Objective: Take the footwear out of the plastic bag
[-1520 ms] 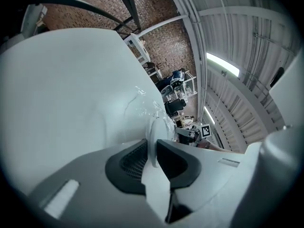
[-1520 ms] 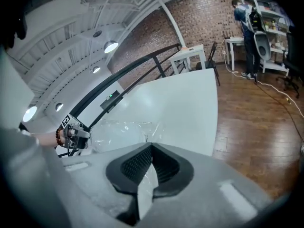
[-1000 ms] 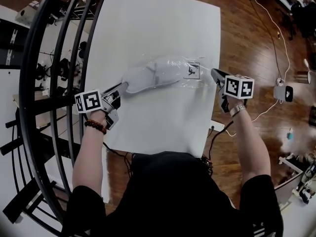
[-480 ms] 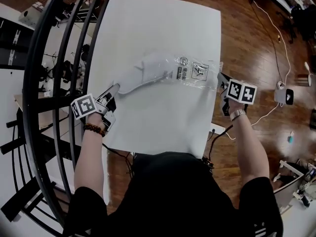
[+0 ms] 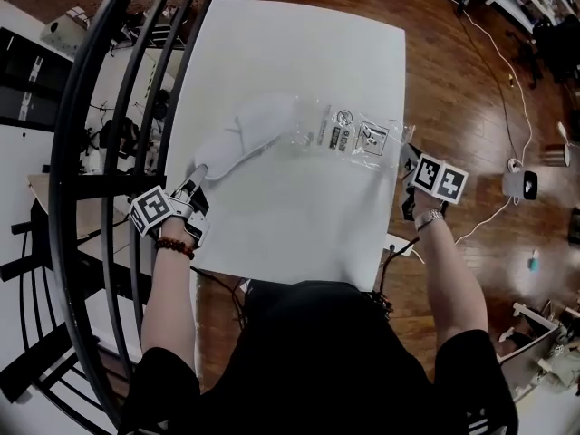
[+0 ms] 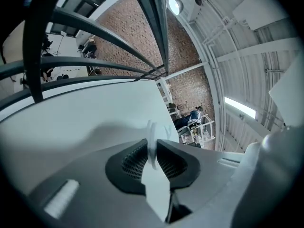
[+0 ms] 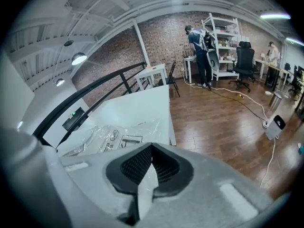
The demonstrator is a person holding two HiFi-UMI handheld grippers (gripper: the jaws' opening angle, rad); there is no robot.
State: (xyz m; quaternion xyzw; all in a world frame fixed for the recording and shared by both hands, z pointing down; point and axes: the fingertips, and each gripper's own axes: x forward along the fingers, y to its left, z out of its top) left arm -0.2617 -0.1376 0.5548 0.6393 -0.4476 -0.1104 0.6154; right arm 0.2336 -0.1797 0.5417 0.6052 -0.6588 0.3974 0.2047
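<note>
Claws on both sides are closed on something. The left claw [image 5: 198,176] [image 6: 152,147] has its ribbed pads pinched on a thin white edge of the footwear [image 5: 252,132] [image 6: 151,128], which stands up between the jaws in the left gripper view. The right claw [image 5: 408,158] [image 7: 151,152] has its jaws nearly together on a fold of clear film, the near corner of the plastic bag [image 5: 352,140] [image 7: 116,135].

Between the two claws, the footwear and bag stretch across the white table [image 5: 299,43] [image 7: 138,109]. The footwear is pale and lies slanted. Its end toward the left claw is clear of the plastic, and its other end lies under the film at the bag's open side. The rest of the bag lies flat and wrinkled, with printed labels showing through near the right claw.

A bead bracelet [image 5: 174,246] sits on the left wrist and a watch [image 5: 428,216] on the right. A black curved railing [image 5: 82,152] runs along the table's left side, and a brown wooden floor [image 5: 471,89] lies to the right.
</note>
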